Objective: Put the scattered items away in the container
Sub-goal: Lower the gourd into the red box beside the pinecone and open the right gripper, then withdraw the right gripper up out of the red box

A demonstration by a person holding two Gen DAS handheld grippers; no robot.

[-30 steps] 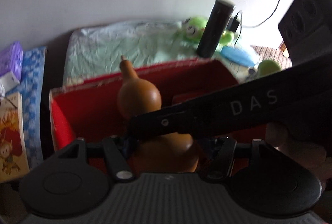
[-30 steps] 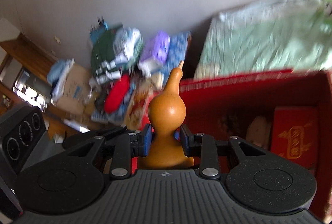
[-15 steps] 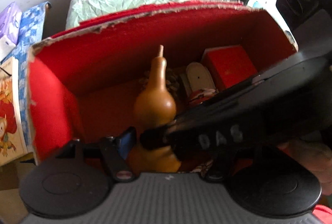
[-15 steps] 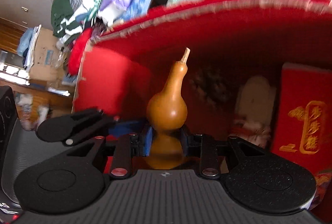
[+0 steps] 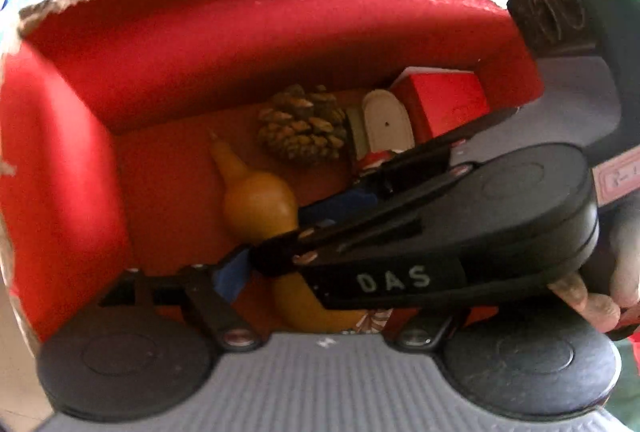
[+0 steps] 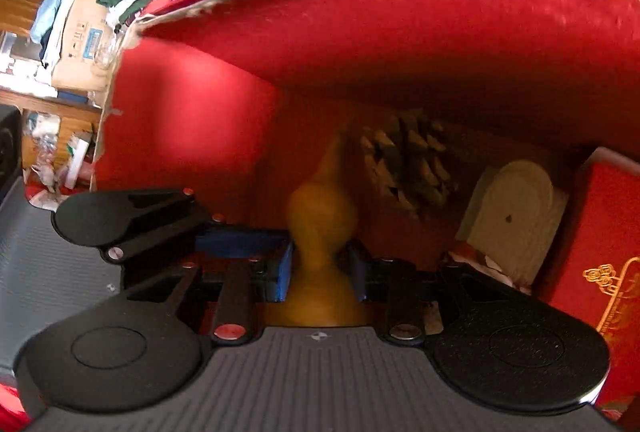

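Left wrist view: gourd (image 5: 260, 200) low inside the red box (image 5: 60, 160), release judged under way.

Left to right in the box: bare red floor by the left wall, then the gourd tilted with its stem to the far left, pine cone (image 5: 304, 124), white arched piece (image 5: 388, 120), small red carton (image 5: 444, 100) at the far right. Left gripper (image 5: 316, 312) just been opening, jaws wide around the gourd's lower bulb, visible blue pad clear of it. Right gripper (image 6: 320, 272) also just been opening, pads close at the gourd's waist; pressing or just free, cannot tell. Four items in; left to do: let go, lift out. Other strays not in view. Writing: "DAS" (image 5: 394, 278) on the right gripper's side; gold characters on the carton, unreadable.
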